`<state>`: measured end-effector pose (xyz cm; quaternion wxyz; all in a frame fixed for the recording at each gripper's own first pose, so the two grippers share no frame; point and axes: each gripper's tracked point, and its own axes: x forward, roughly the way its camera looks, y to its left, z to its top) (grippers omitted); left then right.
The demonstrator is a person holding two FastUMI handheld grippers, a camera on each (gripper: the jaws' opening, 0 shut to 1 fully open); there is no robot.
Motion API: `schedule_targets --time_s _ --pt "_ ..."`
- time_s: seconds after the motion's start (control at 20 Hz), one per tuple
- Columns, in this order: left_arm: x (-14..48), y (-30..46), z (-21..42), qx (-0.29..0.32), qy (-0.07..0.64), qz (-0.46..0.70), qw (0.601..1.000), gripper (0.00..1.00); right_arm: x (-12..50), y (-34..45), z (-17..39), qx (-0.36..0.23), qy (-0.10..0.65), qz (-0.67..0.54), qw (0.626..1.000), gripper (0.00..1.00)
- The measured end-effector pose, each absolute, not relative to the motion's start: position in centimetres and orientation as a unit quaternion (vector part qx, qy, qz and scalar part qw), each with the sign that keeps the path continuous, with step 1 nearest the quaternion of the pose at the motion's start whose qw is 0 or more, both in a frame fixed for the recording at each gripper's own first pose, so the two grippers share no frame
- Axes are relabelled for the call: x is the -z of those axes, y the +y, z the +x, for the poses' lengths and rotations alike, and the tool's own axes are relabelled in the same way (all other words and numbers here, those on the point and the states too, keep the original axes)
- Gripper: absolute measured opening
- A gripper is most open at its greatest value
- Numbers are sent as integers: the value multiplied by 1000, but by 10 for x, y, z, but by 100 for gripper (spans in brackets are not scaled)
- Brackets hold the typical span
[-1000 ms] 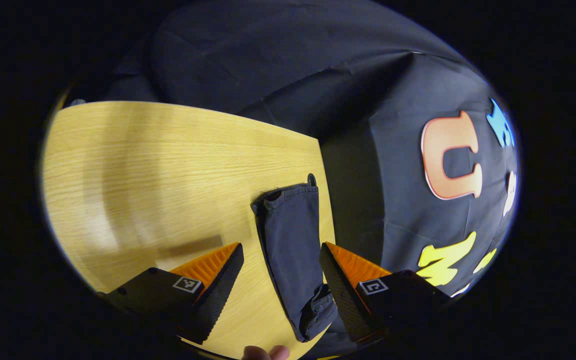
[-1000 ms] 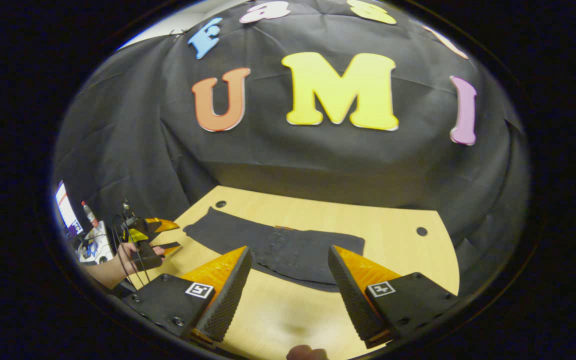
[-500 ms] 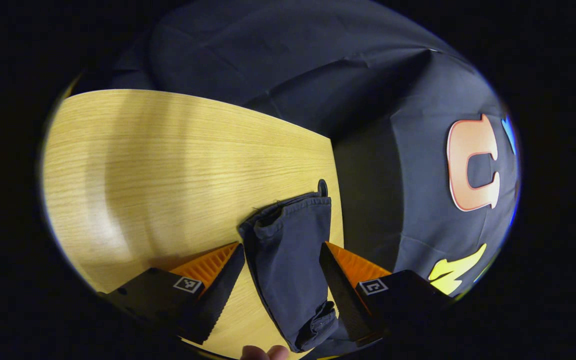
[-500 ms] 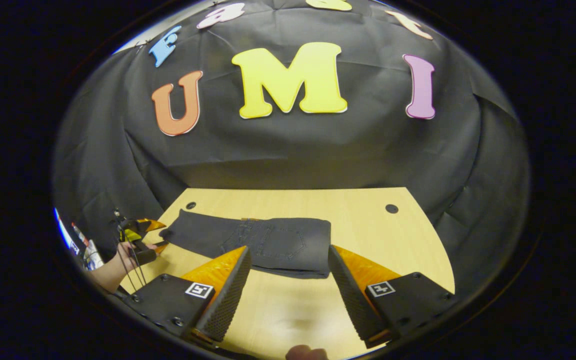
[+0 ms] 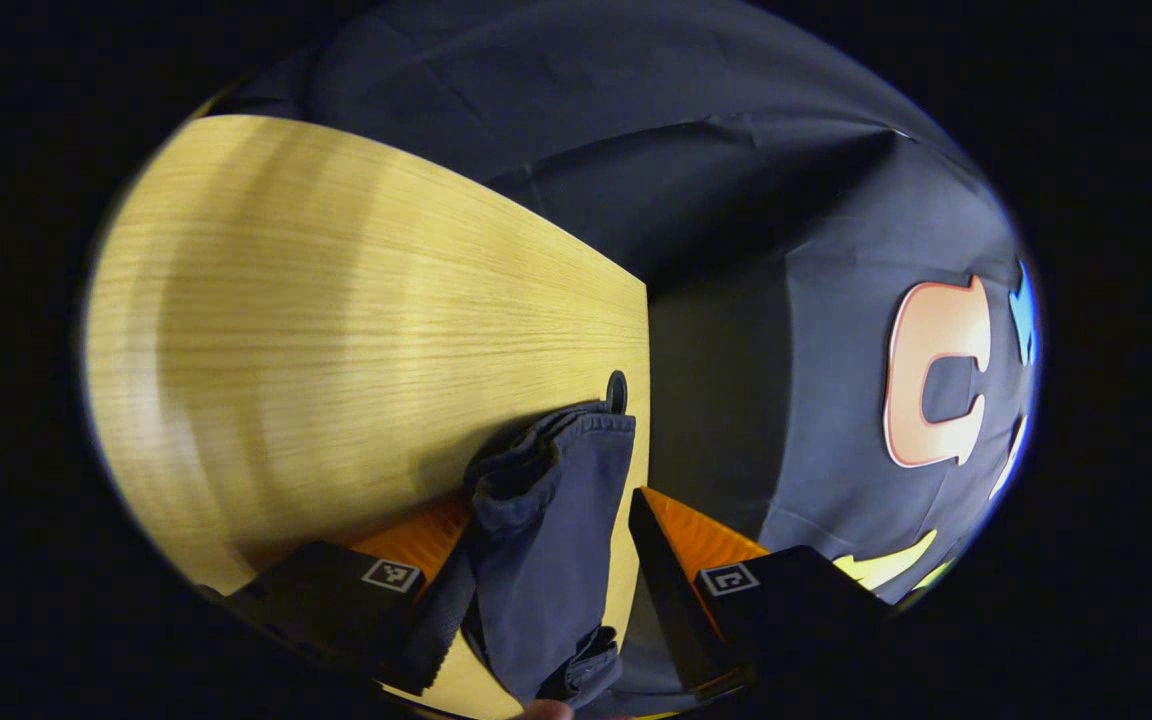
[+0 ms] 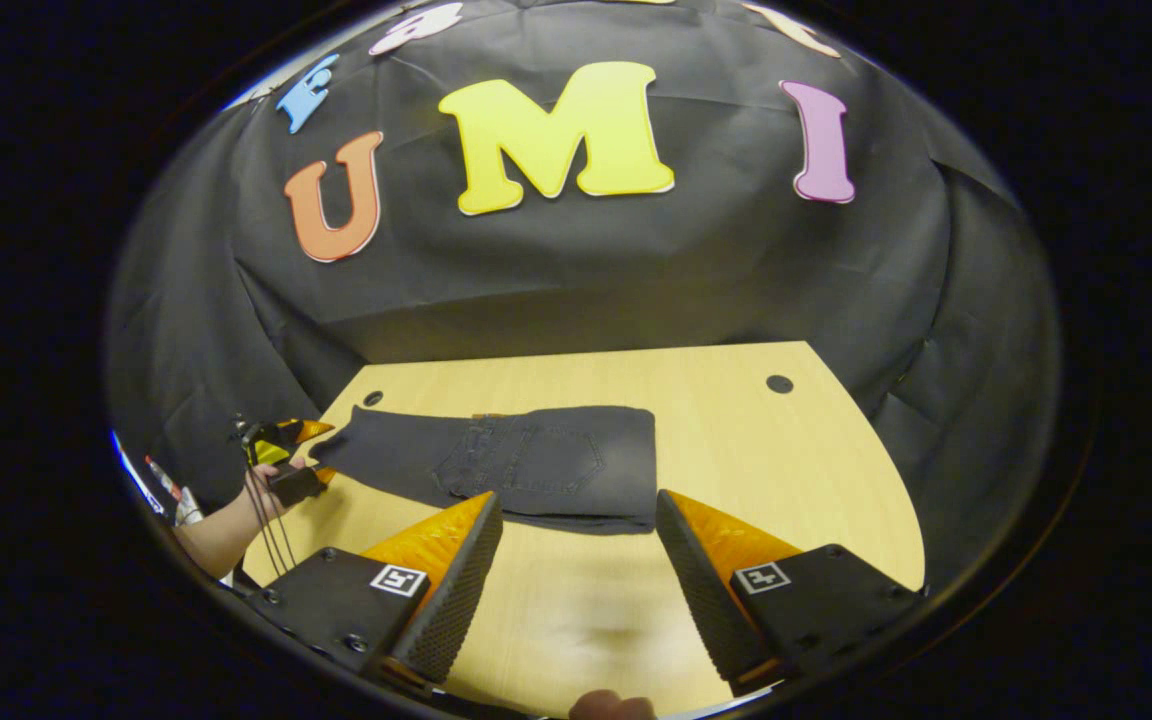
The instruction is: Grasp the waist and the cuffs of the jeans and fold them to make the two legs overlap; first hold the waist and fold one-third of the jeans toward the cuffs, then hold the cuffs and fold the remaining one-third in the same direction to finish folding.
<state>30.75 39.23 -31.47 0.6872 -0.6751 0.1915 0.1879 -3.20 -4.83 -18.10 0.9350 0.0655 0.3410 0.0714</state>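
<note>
In the left gripper view, my left gripper (image 5: 546, 570) reaches over the cuffs (image 5: 546, 455) of the jeans (image 5: 541, 560). My fingers (image 5: 436, 610) are spread apart with the dark leg lying between them; the cloth touches the inner face of the finger at 7 o'clock, while the one at 5 o'clock stands just clear of it, so nothing is clamped. The cuffs sit bunched at the tabletop (image 5: 336, 330) edge, beside a small round hole (image 5: 617, 388) at 12 o'clock from them.

In the right gripper view, my left gripper (image 6: 286, 462) shows at 9 o'clock, held in a hand (image 6: 258, 488) at the cuff end of the jeans (image 6: 516, 465). The jeans lie flat across the middle of the tabletop (image 6: 786, 470), waist end already folded over, back pocket (image 6: 566, 460) facing up. My right gripper (image 6: 578, 575) hovers above bare wood at 6 o'clock, fingers (image 6: 456, 590) wide apart and holding nothing, just short of the near edge of the jeans.
</note>
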Motion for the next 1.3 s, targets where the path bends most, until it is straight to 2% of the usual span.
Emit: schedule_targets --time_s 0.05,0.1,0.15,0.2,0.3,0.45,0.75,0.8,0.85,0.9,0.95,1.05,1.15,1.3 --pt "318 390 309 -186 197 -668 693 77 179 -51 -33 -68 340 67 936 97" --pt "324 391 309 -186 203 -659 700 84 180 -54 -28 -64 337 68 937 96" --pt "326 392 307 -190 204 -656 701 46 179 -58 -28 -60 335 69 938 96" --pt "327 394 310 -196 202 -656 701 37 180 -62 -30 -56 332 68 939 93" --pt "327 393 307 -199 202 -656 699 23 178 -70 -37 -51 330 71 940 93" --pt "302 386 307 -192 205 -626 727 11 174 -80 -45 -44 325 80 941 93" --pt "175 319 321 -100 179 -447 871 7 161 -98 -58 -39 301 103 947 93" --pt "156 304 326 -89 173 -428 883 7 158 -102 -62 -38 296 109 948 96" --pt "141 287 328 -81 168 -411 892 7 154 -105 -64 -36 289 115 950 93" --pt "128 264 330 -70 162 -398 900 7 152 -109 -68 -34 283 118 951 96" --pt "117 242 330 -58 159 -385 907 7 149 -114 -73 -33 279 120 952 92" --pt "99 189 329 -32 158 -359 919 7 146 -127 -84 -27 272 120 954 93" --pt "90 128 327 -4 167 -334 928 7 145 -144 -95 -14 268 119 956 96" --pt "97 53 321 28 195 -309 931 7 149 -175 -111 13 272 131 953 92"
